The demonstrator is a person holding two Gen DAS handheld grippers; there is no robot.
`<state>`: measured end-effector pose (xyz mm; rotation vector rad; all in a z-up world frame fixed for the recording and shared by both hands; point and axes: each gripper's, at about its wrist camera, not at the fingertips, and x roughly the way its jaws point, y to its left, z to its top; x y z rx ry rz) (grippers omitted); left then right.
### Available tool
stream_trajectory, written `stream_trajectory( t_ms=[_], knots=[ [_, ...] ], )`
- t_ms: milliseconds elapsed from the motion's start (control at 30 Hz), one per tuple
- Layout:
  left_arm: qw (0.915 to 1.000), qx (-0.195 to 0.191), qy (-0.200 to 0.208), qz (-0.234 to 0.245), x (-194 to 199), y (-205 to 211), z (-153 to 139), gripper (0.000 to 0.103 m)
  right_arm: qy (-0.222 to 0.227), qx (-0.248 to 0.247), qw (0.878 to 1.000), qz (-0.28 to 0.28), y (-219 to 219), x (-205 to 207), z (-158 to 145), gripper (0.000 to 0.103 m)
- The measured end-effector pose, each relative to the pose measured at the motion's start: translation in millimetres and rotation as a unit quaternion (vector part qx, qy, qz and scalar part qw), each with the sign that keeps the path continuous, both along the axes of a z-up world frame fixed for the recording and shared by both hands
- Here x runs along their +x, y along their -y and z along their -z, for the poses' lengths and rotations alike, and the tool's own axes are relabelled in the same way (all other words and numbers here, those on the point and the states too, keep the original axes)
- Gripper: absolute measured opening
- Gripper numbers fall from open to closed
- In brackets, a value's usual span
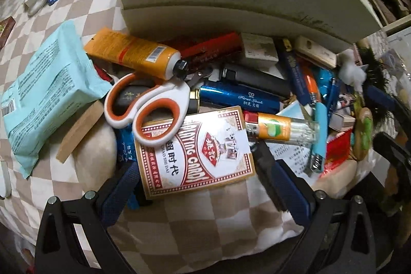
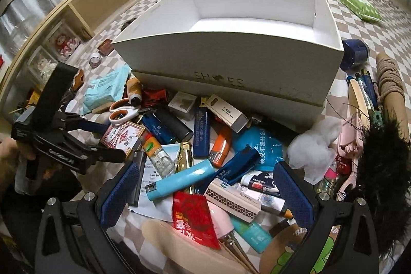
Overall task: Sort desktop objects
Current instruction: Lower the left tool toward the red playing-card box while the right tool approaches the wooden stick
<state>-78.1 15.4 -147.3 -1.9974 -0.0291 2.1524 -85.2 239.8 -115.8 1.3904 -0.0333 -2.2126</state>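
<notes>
On the checkered cloth, the clutter runs left to right from a mint tissue pack [image 1: 48, 84] and an orange tube [image 1: 133, 53], past white-and-orange scissors [image 1: 149, 107], to a red playing-card box [image 1: 195, 153], a toothpick bottle [image 1: 282, 129] and a spread of lighters. The white shoe box [image 2: 231, 43] stands open and empty just behind the pile.

The left gripper [image 1: 197, 168] has its jaws wide apart, one on each side of the playing-card box and not yet pressing on it; it appears to hold nothing. One scissor handle overlaps the far corner of the card box. To do this pick well, the jaws should likely close squarely across the box's short sides and lift straight up, slowly, so the scissors slide off rather than get dragged along.

Farther right, the right gripper [image 2: 205, 186] also has its jaws fully open and empty, hovering over a light-blue lighter [image 2: 179, 180], a red packet [image 2: 192, 217] and a matchbox [image 2: 233, 199]. These lie overlapped, so a clean grasp probably means choosing the topmost piece first. At the far right sit white fluff [image 2: 316, 143] and a black feathery thing [image 2: 380, 171].
</notes>
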Motion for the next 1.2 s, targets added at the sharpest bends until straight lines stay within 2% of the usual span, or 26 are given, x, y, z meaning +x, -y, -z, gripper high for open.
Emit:
stream_trajectory(
  t_ms=[167,233,367,467,633,767,900,1000,1200],
  knots=[
    [0.9996,-0.028,-0.003,-0.001,-0.7,-10.1,2.6,0.103,-0.003,-0.003,1.0,0.001,-3.4,1.8,-3.6,0.103],
    [0.9997,-0.02,-0.003,-0.014,-2.3,-9.8,2.3,0.102,0.0,-0.009,1.0,0.002,-5.2,1.6,-4.7,0.103],
    [0.9989,0.03,0.023,-0.029,-2.3,-7.7,4.2,0.102,0.007,-0.021,1.0,0.006,-7.8,1.7,-6.8,0.103],
    [0.9994,0.025,0.02,-0.014,2.1,-12.0,4.1,0.102,0.006,-0.022,1.0,0.005,-8.6,3.9,-9.6,0.103],
    [0.9994,0.022,0.012,-0.025,3.0,-9.9,0.9,0.102,0.009,-0.007,1.0,0.01,-11.6,9.7,-10.0,0.103],
    [0.9988,0.017,0.005,-0.045,1.8,-7.8,-2.2,0.102,0.033,0.013,0.999,0.025,-17.5,22.3,-2.8,0.103],
    [0.999,0.014,0.002,-0.043,2.0,-9.1,-4.9,0.101,0.055,0.01,0.998,0.034,-23.4,40.8,4.6,0.103],
    [0.999,0.018,0.002,-0.041,3.3,-6.7,-8.8,0.092,0.051,0.014,0.998,0.024,-23.1,54.3,6.6,0.103],
    [0.9997,0.02,-0.004,-0.015,10.5,-6.4,-14.7,0.092,0.024,0.036,0.999,-0.014,-26.1,76.7,12.9,0.103]
  ],
)
